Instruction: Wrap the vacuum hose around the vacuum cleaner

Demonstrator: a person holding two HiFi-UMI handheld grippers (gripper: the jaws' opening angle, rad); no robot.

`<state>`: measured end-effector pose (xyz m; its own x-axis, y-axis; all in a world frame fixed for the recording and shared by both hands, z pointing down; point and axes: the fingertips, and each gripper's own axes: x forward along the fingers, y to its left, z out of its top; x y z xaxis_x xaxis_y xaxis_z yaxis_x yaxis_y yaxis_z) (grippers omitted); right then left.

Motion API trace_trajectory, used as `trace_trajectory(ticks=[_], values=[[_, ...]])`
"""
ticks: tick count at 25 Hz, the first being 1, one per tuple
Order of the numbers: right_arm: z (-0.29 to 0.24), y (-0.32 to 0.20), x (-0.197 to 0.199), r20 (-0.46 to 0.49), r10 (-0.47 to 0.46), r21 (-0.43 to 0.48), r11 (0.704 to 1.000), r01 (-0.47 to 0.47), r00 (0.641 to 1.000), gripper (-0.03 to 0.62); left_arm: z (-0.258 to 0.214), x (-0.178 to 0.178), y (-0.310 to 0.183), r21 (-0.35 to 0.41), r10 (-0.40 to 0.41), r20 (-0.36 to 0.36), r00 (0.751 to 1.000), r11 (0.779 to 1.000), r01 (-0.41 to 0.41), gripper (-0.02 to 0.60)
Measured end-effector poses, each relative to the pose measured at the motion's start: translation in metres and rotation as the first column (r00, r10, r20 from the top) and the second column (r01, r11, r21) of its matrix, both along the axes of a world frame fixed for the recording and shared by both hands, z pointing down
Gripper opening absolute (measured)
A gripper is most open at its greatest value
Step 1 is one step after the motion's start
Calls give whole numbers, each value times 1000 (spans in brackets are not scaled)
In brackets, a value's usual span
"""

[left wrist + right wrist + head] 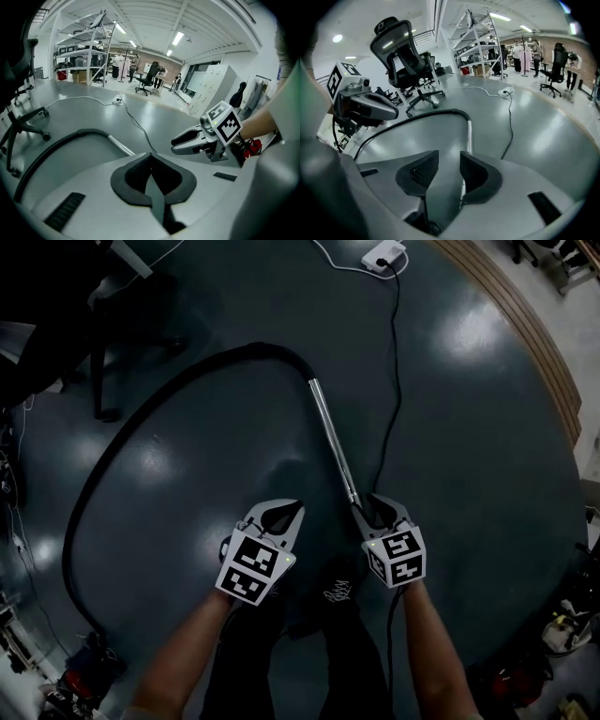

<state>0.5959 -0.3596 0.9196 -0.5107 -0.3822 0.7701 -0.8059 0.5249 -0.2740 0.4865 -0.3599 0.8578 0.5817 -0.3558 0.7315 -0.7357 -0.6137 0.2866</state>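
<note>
A long black vacuum hose [103, 465] lies in a wide arc on the dark floor and joins a shiny metal tube [333, 442] that runs down toward me. My right gripper [380, 507] hovers over the tube's near end with its jaws apart. In the right gripper view the tube [468, 136] runs into the gap at the right gripper [449, 161], and the pads do not press on it. My left gripper [289, 512] is shut and empty, just left of the tube [121, 145]. The hose's other end reaches dark clutter at the lower left; I cannot tell the vacuum cleaner there.
A thin black cable [394, 381] runs from a white power strip [382, 257] down the tube's right side. An office chair [405, 51] stands at the far left. A curved wooden strip [534, 343] borders the floor on the right. My own legs and shoe [337, 592] are below the grippers.
</note>
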Motion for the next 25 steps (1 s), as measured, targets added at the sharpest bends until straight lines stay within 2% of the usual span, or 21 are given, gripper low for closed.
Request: trace_trajectory(ticks=[2, 4, 12, 15, 20, 25], values=[[44, 10, 6, -28, 4, -33, 999, -5, 1000, 175, 33, 1, 4, -8, 14, 2, 1000, 1000, -14, 8], [83, 24, 10, -51, 1, -71, 997, -4, 999, 199, 60, 2, 9, -21, 27, 0, 1000, 999, -27, 8], [218, 54, 33, -187, 3, -174, 984, -36, 982, 199, 157, 7, 21, -74, 47, 12, 999, 996, -46, 8], [254, 55, 33, -207, -20, -188, 982, -19, 978, 199, 190, 11, 22, -109, 23, -1, 1000, 994, -23, 8], [270, 41, 33, -232, -33, -95, 995, 11, 972, 199, 227, 19, 18, -135, -2, -26, 1000, 991, -2, 8], [267, 20, 31, -221, -5, -72, 997, -11, 975, 199, 231, 27, 16, -174, 1, -45, 999, 985, -9, 8]])
